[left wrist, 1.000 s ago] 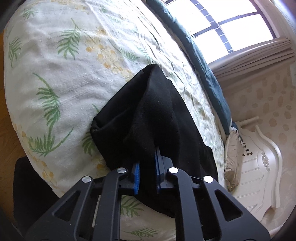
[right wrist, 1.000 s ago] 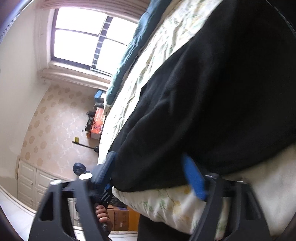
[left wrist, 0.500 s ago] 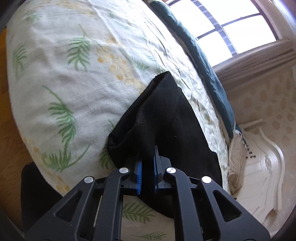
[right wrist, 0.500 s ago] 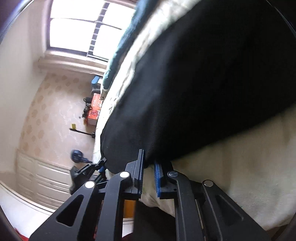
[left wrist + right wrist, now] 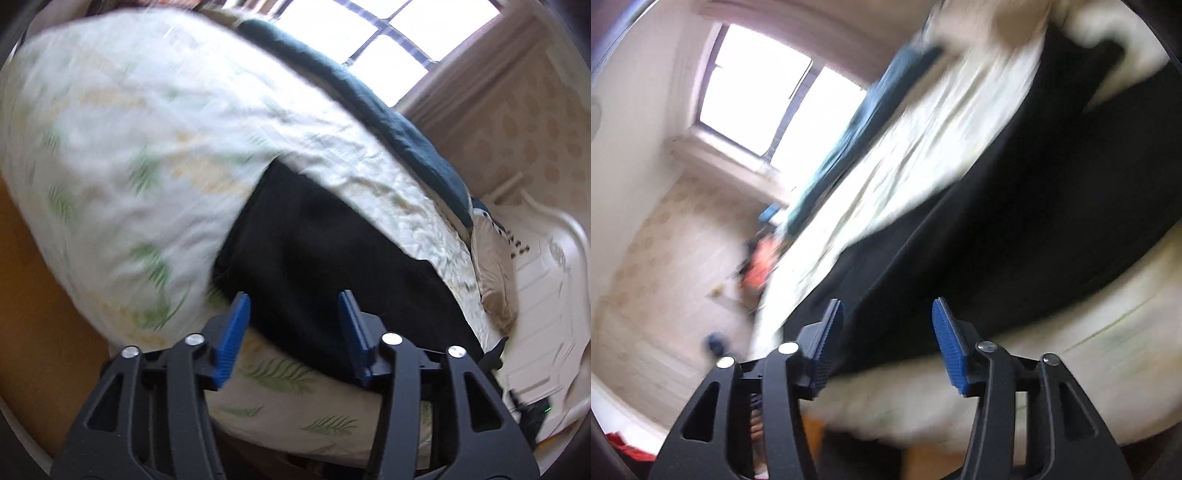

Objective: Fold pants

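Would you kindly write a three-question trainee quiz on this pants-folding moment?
1. True or false: the left gripper is clamped on the black pants.
2. What do the pants lie on? A) wooden floor B) leaf-print bedspread C) white headboard
3. Fill in: the right gripper has its blue fingers ____.

Key: 1 false, its fingers are spread with nothing between them; 2 B; 3 open.
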